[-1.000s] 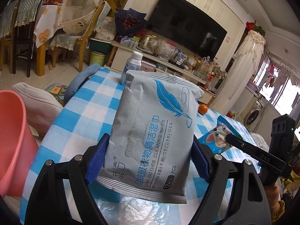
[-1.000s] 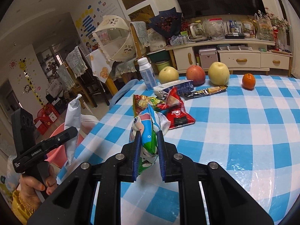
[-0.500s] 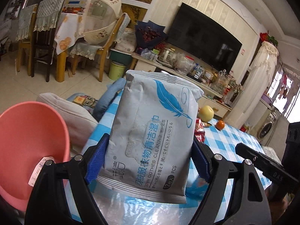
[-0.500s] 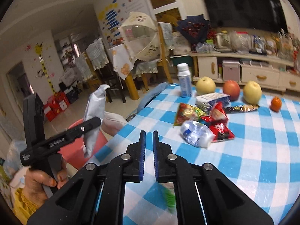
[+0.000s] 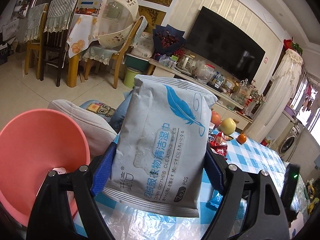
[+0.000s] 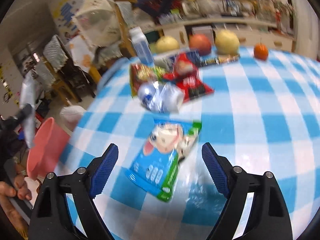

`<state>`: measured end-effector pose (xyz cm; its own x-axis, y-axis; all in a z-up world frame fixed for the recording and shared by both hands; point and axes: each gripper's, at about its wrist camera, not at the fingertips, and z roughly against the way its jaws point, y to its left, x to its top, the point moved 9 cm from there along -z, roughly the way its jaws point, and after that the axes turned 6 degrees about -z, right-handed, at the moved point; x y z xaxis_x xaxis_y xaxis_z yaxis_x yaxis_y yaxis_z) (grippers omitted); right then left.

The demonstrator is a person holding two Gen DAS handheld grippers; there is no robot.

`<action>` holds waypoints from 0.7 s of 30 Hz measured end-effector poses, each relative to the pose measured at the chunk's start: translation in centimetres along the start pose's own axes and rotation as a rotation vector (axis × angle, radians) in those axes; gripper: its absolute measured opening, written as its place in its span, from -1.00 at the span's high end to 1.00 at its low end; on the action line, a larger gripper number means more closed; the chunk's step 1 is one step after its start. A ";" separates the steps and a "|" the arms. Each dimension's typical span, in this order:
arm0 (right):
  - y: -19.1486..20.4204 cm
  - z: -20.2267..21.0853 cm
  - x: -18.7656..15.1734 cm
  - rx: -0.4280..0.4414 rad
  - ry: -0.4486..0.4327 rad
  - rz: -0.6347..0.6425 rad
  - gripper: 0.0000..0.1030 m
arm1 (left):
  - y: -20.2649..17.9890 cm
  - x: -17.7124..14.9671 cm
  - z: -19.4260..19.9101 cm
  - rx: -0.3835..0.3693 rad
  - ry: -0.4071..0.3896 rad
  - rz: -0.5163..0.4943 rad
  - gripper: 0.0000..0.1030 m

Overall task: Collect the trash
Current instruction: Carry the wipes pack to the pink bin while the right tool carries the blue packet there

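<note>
While the grey wipes packet [image 5: 162,142] is clamped by the left gripper [image 5: 158,172] right of the pink plastic bin [image 5: 40,146] at lower left, it could be dropped short; the right gripper [image 6: 158,170] is being opened over the blue cartoon wrapper [image 6: 166,156], untouched.

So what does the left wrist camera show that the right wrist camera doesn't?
Left wrist only: the printed front of the wipes pack clamped in the left gripper, and the TV.

Right wrist only: the cartoon snack bag lying between the opening jaws of the right gripper, untouched, and the crushed bottle.

Both: pink bin, checked tablecloth, orange.
</note>
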<state>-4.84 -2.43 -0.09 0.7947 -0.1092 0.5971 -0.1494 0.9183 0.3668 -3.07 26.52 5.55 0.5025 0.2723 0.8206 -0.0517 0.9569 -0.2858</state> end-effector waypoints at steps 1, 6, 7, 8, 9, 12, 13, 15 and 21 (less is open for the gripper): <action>0.0 -0.6 -0.3 -0.009 0.012 -0.002 -0.66 | 0.0 0.0 0.0 0.002 0.002 -0.001 -0.58; 0.7 -2.9 -1.1 -0.058 0.025 0.015 -0.66 | 0.0 -0.2 0.1 0.013 0.005 -0.003 -0.58; 0.8 -3.4 -1.1 -0.078 0.024 0.026 -0.66 | 0.2 -0.1 0.2 0.016 0.003 0.002 -0.58; 0.8 -3.7 -1.0 -0.094 0.019 0.035 -0.66 | 0.3 0.0 0.2 0.020 0.002 0.004 -0.58; 0.8 -4.0 -1.0 -0.119 0.011 0.053 -0.66 | 0.4 0.0 0.3 0.025 0.001 0.005 -0.58; 0.6 -4.8 -0.9 -0.164 0.004 0.078 -0.32 | 0.6 0.0 0.4 0.027 0.000 0.009 -0.58; 0.4 -4.9 -1.0 -0.170 0.008 0.080 -0.08 | 0.7 0.1 0.4 0.031 -0.001 0.008 -0.58; 0.3 -5.1 -1.0 -0.153 0.010 0.081 0.02 | 0.7 0.0 0.5 0.033 -0.004 0.013 -0.59; 1.3 -4.5 -0.7 -0.124 -0.007 0.108 0.18 | 1.4 0.3 1.0 0.034 -0.018 0.043 -0.59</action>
<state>-2.89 0.56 -3.25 0.7737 -0.0093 0.6335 -0.1599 0.9646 0.2095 -3.85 28.07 5.94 0.4839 0.3144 0.8167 -0.1020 0.9471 -0.3042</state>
